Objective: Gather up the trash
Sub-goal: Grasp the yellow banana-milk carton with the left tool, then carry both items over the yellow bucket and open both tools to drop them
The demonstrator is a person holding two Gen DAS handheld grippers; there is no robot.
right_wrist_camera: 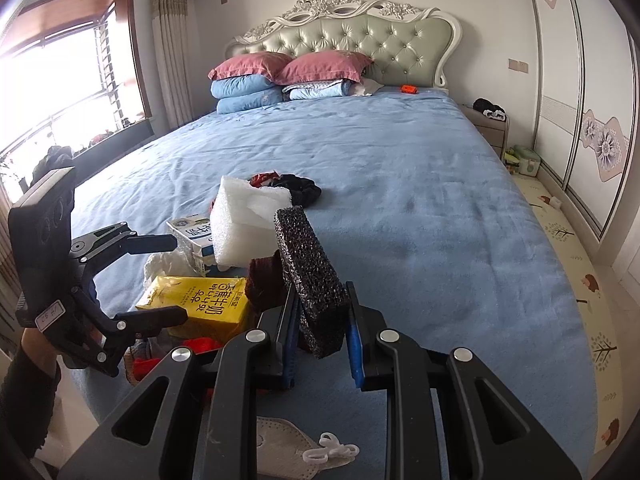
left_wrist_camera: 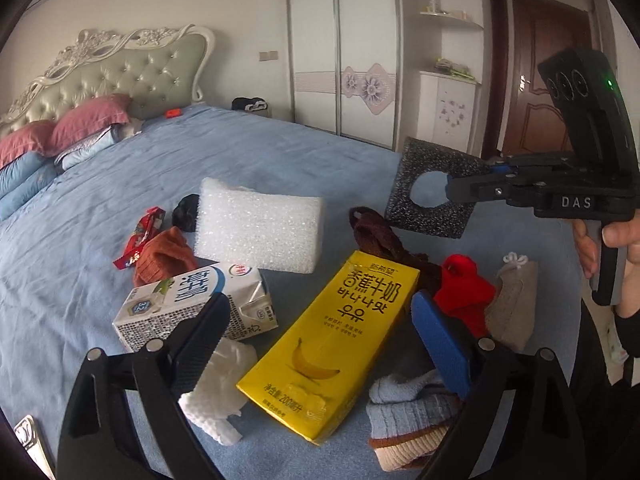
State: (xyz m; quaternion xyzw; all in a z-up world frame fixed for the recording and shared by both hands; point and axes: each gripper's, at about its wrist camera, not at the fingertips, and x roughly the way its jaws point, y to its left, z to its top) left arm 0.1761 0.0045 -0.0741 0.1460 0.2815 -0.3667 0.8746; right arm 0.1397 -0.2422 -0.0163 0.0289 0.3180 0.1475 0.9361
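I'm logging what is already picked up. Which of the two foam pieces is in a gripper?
The black foam piece with the round hole, clamped by the right gripper. The white foam block lies on the bed.

Two drink cartons lie on the bed: a yellow banana-milk carton (left_wrist_camera: 332,344) and a white milk carton (left_wrist_camera: 192,304). Two foam pieces: one white foam block (left_wrist_camera: 260,228), one black foam piece (left_wrist_camera: 432,192). One red wrapper (left_wrist_camera: 140,236), one crumpled tissue (left_wrist_camera: 220,392), one face mask (right_wrist_camera: 288,448).

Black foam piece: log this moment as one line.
right gripper: shut on black foam piece, lifted | left gripper: open above yellow banana milk carton | carton on blue bed
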